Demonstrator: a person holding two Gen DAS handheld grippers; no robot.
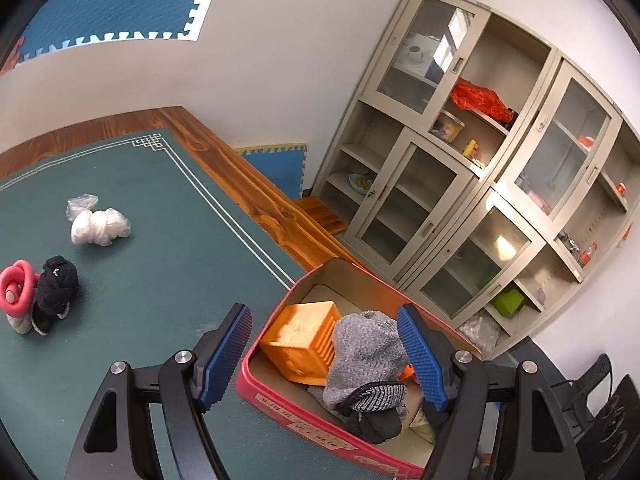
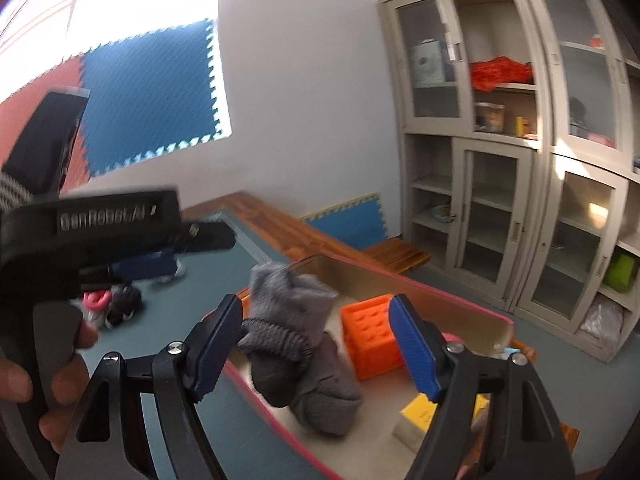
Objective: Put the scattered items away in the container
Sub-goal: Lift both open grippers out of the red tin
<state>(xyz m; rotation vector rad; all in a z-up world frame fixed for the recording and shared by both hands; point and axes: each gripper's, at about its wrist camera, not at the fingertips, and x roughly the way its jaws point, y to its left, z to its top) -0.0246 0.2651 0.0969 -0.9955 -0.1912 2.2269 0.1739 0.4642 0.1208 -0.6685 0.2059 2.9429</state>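
Note:
A red-walled box stands at the right end of the green mat. It holds an orange block, a grey sock bundle and a yellow packet. My left gripper hangs open over the box's near wall, holding nothing. My right gripper is open above the box. The grey sock lies loose between its spread pads, beside the orange block. On the mat to the left lie a white bundle in plastic, a black sock ball and a pink ring.
A hand holds the left gripper's black body at the left of the right wrist view. The wooden table edge runs just past the mat. Beyond it stand a low wooden bench and glass-door cabinets. A dark chair sits lower right.

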